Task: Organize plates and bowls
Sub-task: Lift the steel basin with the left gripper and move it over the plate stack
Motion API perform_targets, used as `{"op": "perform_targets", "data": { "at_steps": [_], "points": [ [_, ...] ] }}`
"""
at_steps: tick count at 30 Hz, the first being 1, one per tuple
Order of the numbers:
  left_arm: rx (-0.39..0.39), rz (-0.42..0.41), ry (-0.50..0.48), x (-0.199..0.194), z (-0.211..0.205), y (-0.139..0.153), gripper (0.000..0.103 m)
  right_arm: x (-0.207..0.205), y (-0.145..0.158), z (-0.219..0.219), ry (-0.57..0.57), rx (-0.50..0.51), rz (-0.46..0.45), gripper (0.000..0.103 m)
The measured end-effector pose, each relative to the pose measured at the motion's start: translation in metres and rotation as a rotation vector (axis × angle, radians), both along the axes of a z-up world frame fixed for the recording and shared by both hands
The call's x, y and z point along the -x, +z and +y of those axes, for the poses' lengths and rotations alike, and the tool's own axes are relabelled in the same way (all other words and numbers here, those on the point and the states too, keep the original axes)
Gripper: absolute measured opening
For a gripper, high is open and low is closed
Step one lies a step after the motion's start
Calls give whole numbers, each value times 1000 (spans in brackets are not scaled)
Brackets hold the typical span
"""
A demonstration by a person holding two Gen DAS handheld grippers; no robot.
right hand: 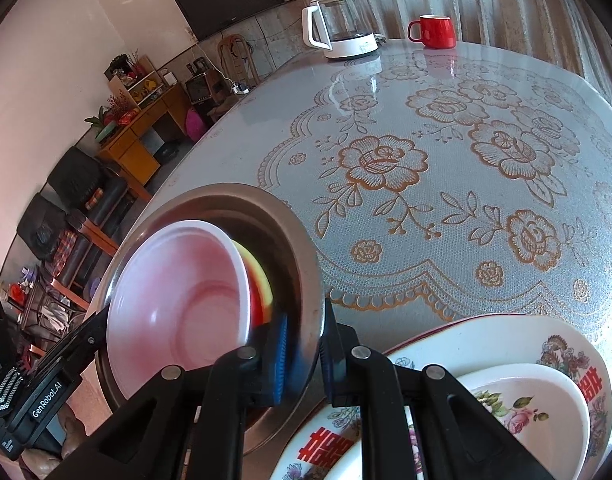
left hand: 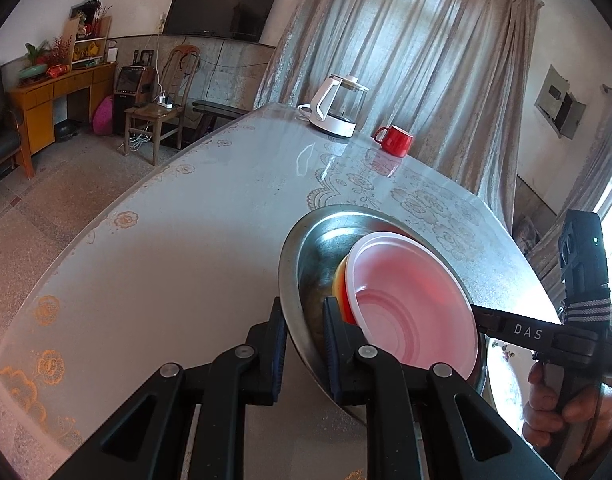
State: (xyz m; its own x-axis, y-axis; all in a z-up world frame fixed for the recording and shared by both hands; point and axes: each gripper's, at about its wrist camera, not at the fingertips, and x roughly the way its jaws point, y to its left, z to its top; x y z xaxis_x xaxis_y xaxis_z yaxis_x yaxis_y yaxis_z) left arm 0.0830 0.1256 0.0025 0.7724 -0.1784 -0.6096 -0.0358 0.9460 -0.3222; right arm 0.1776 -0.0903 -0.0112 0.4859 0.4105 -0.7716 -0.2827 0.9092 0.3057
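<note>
A steel basin [left hand: 306, 248] [right hand: 266, 216] is held by both grippers at opposite sides of its rim and sits tilted in both views. Nested in it is a white plastic bowl [left hand: 406, 292] [right hand: 178, 292] over a red and yellow bowl [left hand: 340, 280] [right hand: 260, 280]. My left gripper [left hand: 305, 340] is shut on the near rim. My right gripper [right hand: 304, 356] is shut on the other side of the rim; one of its fingers [left hand: 506, 326] shows at the right in the left wrist view. Stacked white floral plates [right hand: 566, 344] lie just right of the basin.
A white electric kettle [left hand: 338, 108] [right hand: 342, 28] and a red mug [left hand: 394, 140] [right hand: 434, 30] stand at the far edge of the round table with its lace-pattern cover [right hand: 426, 168]. A person's hand [left hand: 554, 408] grips the right tool. Chairs and a desk stand beyond the table's left edge.
</note>
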Motion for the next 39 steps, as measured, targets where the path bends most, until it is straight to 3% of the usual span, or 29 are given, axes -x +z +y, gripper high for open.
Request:
{"op": "perform_targets", "data": {
  "at_steps": [22,39],
  "points": [
    [-14,-72,-33,17,-13,35,16,27,30,-20,-30,-71,-69,14],
    [-13,-95,-159,23,-53,48,15,64,52,-65,-109,-89,-124,14]
  ]
}}
